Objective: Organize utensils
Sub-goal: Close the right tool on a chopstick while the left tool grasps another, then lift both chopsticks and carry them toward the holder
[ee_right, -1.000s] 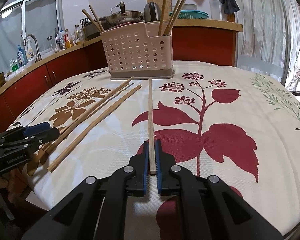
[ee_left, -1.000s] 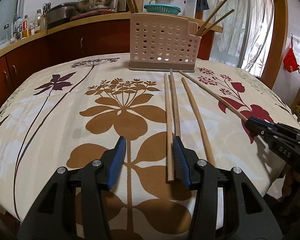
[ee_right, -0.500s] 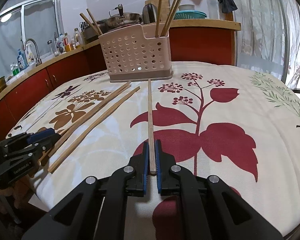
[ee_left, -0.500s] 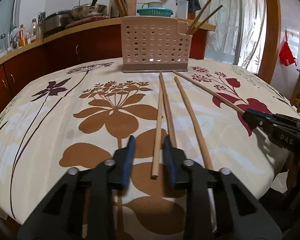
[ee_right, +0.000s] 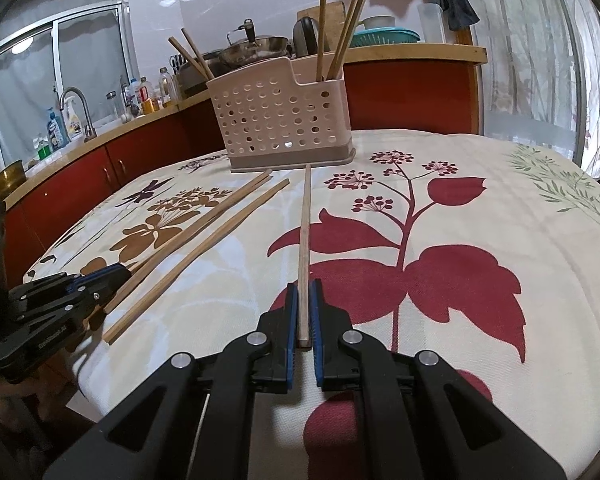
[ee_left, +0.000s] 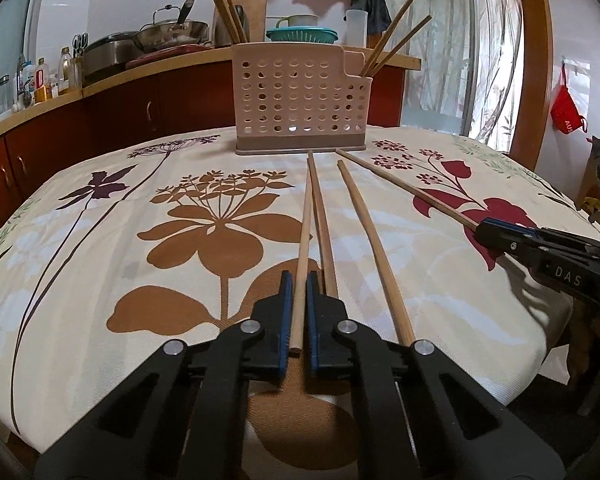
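A beige perforated utensil holder point(ee_left: 300, 108) stands at the far side of the table with several chopsticks upright in it; it also shows in the right wrist view point(ee_right: 280, 120). My left gripper point(ee_left: 296, 280) is shut on the near end of a pale chopstick point(ee_left: 305, 232) lying on the cloth. Two more chopsticks point(ee_left: 372, 248) lie just to its right. My right gripper point(ee_right: 305, 288) is shut on the near end of another chopstick point(ee_right: 306, 216) that points at the holder. The right gripper appears in the left wrist view point(ee_left: 540, 248), the left gripper in the right wrist view point(ee_right: 80, 292).
The table carries a floral cloth point(ee_left: 100, 240) and its near edge drops off just below both grippers. A red kitchen counter point(ee_left: 100, 112) with pans and bottles runs behind the table. A sink and tap point(ee_right: 76, 108) are at the far left.
My left gripper moved right over the pale chopstick and closed on its near end. My right gripper stayed shut on its chopstick.
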Available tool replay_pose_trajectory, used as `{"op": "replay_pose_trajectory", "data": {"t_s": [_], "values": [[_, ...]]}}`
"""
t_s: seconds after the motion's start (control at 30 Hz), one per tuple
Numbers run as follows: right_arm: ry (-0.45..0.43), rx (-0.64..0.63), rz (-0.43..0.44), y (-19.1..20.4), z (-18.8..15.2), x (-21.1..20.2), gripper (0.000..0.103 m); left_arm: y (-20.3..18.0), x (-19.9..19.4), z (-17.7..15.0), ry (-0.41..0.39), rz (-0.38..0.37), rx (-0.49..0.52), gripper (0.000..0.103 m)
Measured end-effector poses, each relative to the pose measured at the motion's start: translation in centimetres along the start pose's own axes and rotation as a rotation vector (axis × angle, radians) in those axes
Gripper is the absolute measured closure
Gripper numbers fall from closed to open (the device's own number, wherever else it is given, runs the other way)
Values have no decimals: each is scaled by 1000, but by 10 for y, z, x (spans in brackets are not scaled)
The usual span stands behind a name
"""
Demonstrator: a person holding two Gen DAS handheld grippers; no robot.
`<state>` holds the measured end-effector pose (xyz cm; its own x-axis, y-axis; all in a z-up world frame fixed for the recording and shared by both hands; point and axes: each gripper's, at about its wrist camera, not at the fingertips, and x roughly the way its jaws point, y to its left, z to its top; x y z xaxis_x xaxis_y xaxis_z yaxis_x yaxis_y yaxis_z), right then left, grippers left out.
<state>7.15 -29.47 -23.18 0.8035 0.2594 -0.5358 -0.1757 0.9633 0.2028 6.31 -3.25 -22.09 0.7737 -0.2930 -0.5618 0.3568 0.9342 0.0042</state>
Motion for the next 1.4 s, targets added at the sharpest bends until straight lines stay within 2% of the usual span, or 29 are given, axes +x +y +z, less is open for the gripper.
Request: {"op": "replay_pose_trajectory", "data": {"t_s": [0.3, 0.67, 1.1, 1.4], "values": [[-44, -46, -5, 11, 7, -12, 96, 4, -8, 6, -22, 6, -13, 97], [-123, -90, -19, 23, 29, -39, 96, 12, -37, 27, -99, 21, -26, 97], [-212, -87, -46, 24, 61, -74, 96, 27, -85, 66, -225, 57, -50, 97], [-253, -66, -39, 23, 90, -91, 96, 42, -102, 94, -238, 53, -97, 97]]}}
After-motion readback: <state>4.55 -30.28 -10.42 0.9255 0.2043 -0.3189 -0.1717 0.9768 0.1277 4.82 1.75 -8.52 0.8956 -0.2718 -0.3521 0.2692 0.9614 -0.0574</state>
